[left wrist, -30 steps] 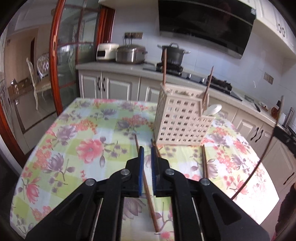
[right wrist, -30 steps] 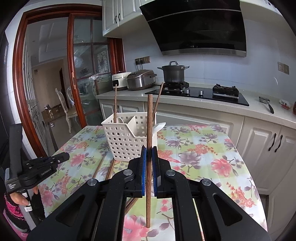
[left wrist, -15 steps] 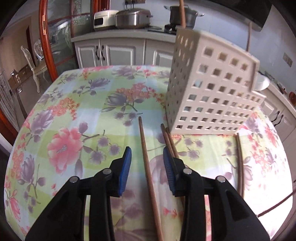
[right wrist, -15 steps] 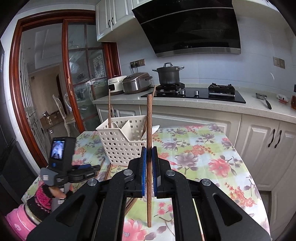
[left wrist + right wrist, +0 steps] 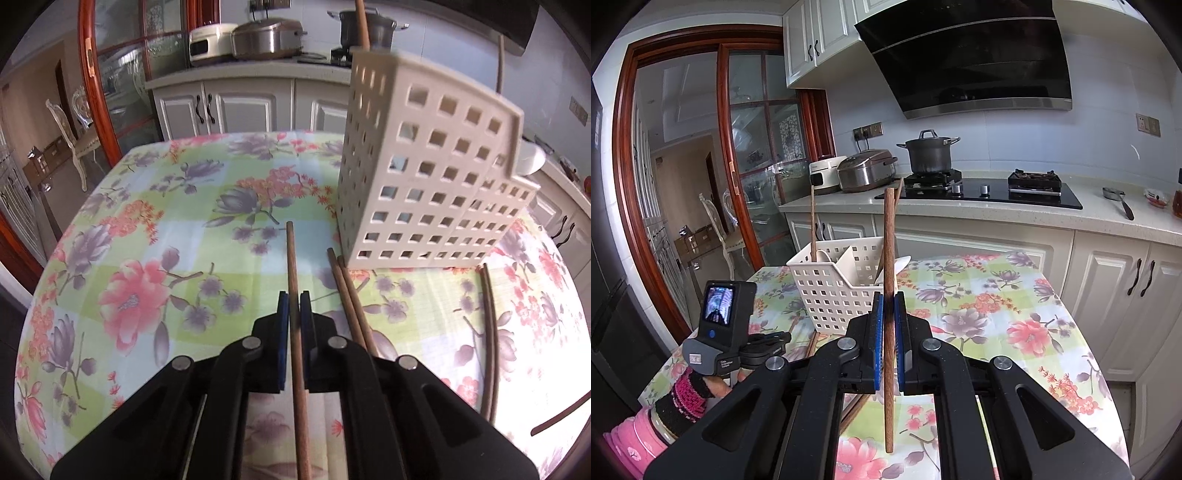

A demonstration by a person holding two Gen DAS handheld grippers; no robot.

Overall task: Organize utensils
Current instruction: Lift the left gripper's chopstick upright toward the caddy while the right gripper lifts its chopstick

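On the floral tablecloth [image 5: 155,236], the widest free stretch runs from 9 to 12 o'clock of the left gripper [image 5: 294,308] in its own view, bare out to the table's rounded edge. At 1 o'clock the white perforated basket [image 5: 428,192] closes that side; two more chopsticks [image 5: 351,295] lie just beside its base, and a darker pair [image 5: 489,332] lies at 3 o'clock near the right edge.

The left gripper's blue pads have just been closing and now pinch a brown chopstick [image 5: 295,332] that lies flat on the cloth, its tip pointing to 12 o'clock. Its near end is cut off by the frame's bottom.

In the right wrist view the right gripper [image 5: 888,317] is clamped tight on another chopstick [image 5: 888,258], held upright above the table, in front of the basket [image 5: 831,295]. At 8 o'clock the person's hand [image 5: 698,384], in a pink-and-black knit cuff, holds the left tool, its fingers mostly hidden behind it.

The basket has a divider: one chopstick [image 5: 812,221] stands in the left compartment, and a white spoon-like thing [image 5: 903,263], partly hidden, shows at the right. The basket's floor cannot be seen.
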